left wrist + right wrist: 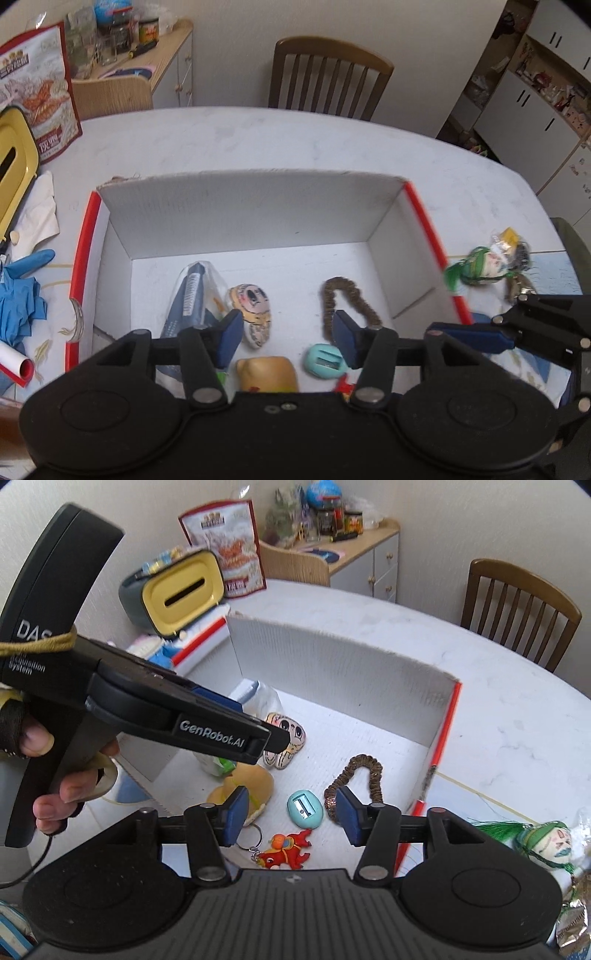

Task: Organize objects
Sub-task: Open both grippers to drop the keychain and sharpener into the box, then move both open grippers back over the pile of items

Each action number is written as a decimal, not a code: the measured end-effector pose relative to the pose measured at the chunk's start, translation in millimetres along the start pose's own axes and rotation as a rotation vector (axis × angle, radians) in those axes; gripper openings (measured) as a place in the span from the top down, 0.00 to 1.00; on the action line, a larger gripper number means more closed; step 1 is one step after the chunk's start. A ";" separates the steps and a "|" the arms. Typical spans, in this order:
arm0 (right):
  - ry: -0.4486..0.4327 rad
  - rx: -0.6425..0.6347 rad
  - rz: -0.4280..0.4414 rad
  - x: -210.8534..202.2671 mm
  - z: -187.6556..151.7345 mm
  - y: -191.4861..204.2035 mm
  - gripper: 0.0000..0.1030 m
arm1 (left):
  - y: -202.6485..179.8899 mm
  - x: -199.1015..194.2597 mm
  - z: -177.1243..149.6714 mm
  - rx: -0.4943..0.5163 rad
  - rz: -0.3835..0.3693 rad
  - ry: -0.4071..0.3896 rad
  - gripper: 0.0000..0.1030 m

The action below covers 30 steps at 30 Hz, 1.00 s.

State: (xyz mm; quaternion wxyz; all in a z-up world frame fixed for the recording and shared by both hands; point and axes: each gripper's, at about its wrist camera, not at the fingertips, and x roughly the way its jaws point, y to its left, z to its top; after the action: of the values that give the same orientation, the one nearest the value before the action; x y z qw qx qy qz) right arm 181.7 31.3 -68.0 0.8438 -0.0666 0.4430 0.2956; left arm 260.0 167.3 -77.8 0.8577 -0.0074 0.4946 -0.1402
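Note:
A white cardboard box with red edges (pixel 251 210) (pixel 332 661) stands on the table. On its floor lie a plastic packet (pixel 195 295), a cartoon-face charm (pixel 253 310) (pixel 286 738), a brown scrunchie (pixel 347 306) (pixel 354 775), a teal sharpener (pixel 325 362) (pixel 306 808), a tan soft object (pixel 267 373) (pixel 247 786) and a red keychain (pixel 286 851). My left gripper (pixel 288 339) (pixel 273 742) hangs open over the box with nothing in it. The right gripper (pixel 291 819) is open and empty above the sharpener and keychain. A green-haired doll (pixel 476 269) (pixel 546 843) lies outside the box's right wall.
Left of the box are a yellow tissue box (pixel 11 166) (pixel 184 590), a snack bag (pixel 40 103), blue gloves (pixel 22 295) and a red-and-white roll (pixel 14 365). A wooden chair (pixel 328 74) stands behind the table. A hand (pixel 74 786) holds the left gripper's handle.

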 end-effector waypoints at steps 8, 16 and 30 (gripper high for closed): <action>-0.091 0.028 0.019 -51.3 -12.4 -10.7 0.34 | -27.1 -33.1 -5.7 0.021 -0.018 -0.066 0.38; -0.151 0.073 0.018 -98.6 -37.8 -44.6 0.28 | -62.0 -50.1 -11.1 0.027 -0.044 -0.103 0.29; -0.172 0.104 -0.079 -160.2 -98.0 -123.6 0.25 | -146.0 -41.3 -17.3 0.082 -0.075 -0.104 0.13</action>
State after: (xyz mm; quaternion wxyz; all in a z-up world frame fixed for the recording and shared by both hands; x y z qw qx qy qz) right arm 111.9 -176.8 -19.2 0.8920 -0.0144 0.3809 0.2431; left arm 191.8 39.5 -29.6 0.8759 0.0018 0.4427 -0.1917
